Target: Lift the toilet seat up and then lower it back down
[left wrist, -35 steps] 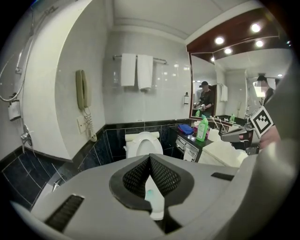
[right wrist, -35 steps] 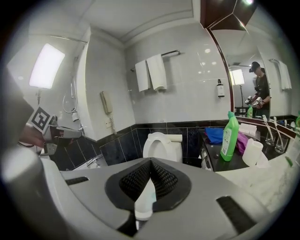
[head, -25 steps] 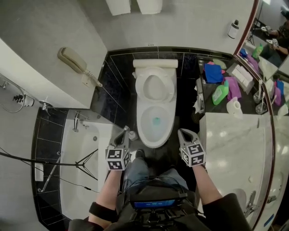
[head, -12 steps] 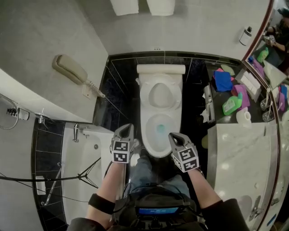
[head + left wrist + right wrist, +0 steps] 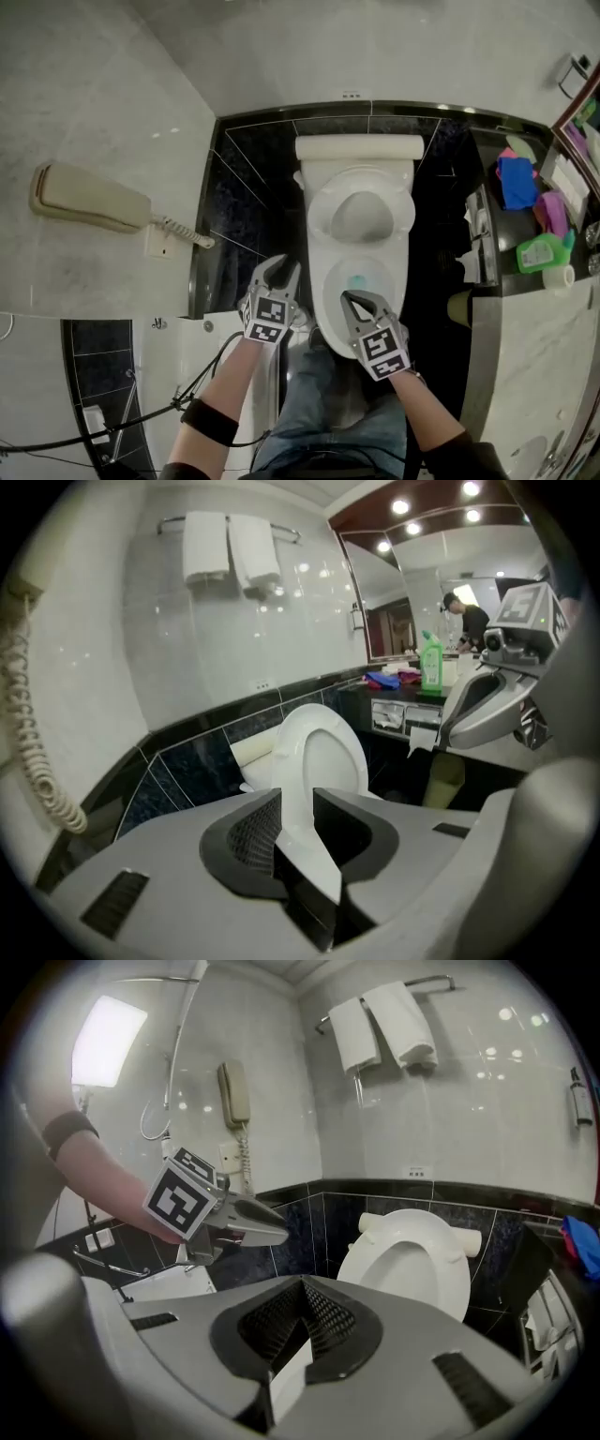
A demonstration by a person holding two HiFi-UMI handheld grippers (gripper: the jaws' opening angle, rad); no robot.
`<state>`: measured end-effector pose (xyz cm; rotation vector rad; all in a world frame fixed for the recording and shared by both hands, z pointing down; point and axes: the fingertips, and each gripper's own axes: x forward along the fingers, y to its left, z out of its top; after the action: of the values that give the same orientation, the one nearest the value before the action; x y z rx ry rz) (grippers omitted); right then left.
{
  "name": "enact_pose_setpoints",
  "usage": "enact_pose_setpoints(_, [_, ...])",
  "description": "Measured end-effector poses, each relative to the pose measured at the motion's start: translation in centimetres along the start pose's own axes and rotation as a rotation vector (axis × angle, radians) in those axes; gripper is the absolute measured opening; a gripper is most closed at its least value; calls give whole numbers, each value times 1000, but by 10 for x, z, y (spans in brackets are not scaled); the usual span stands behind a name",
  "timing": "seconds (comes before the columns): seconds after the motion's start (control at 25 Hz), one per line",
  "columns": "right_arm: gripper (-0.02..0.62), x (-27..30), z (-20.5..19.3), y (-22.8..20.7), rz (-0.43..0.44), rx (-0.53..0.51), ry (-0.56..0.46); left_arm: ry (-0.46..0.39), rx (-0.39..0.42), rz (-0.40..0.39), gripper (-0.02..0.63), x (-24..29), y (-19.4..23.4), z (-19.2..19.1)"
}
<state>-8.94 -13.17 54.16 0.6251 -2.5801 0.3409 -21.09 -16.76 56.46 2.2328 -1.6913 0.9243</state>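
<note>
The left gripper (image 5: 279,272) is at 9 o'clock from the toilet bowl (image 5: 330,281), close beside its rim. Its jaws are opening and stand apart. They press on nothing, and only the white of the toilet shows through the gap. The toilet seat (image 5: 326,211) is at 12 o'clock from both grippers. It stands up and leans back on the tank (image 5: 359,148), so the lifting part looks done. I think the seat is hard, stiff plastic, smooth and a bit slippery, and not very heavy. It likely swings on a hinge at the back, so it could drop and bang if let go. The best place to hold it is the free top edge, pulling it gently forward. The seat is a white, shiny oval ring. The right gripper (image 5: 361,302) is over the front of the bowl, at 6 o'clock from the seat. Its jaws are together and hold nothing.
</note>
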Motion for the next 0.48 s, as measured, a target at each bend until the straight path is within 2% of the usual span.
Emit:
enact_pose_setpoints(0.16, [5,66,-14,-25,-15,18,13,32,100,7,125,68,28,-32])
enact_pose_setpoints(0.28, [5,105,-22,-39,-26,26,28,47,210,21,169,112,49,-46])
enact_pose_setpoints(0.48, [6,157,-28,-46,-15,35,54,80,349,14,204,174,80,-64])
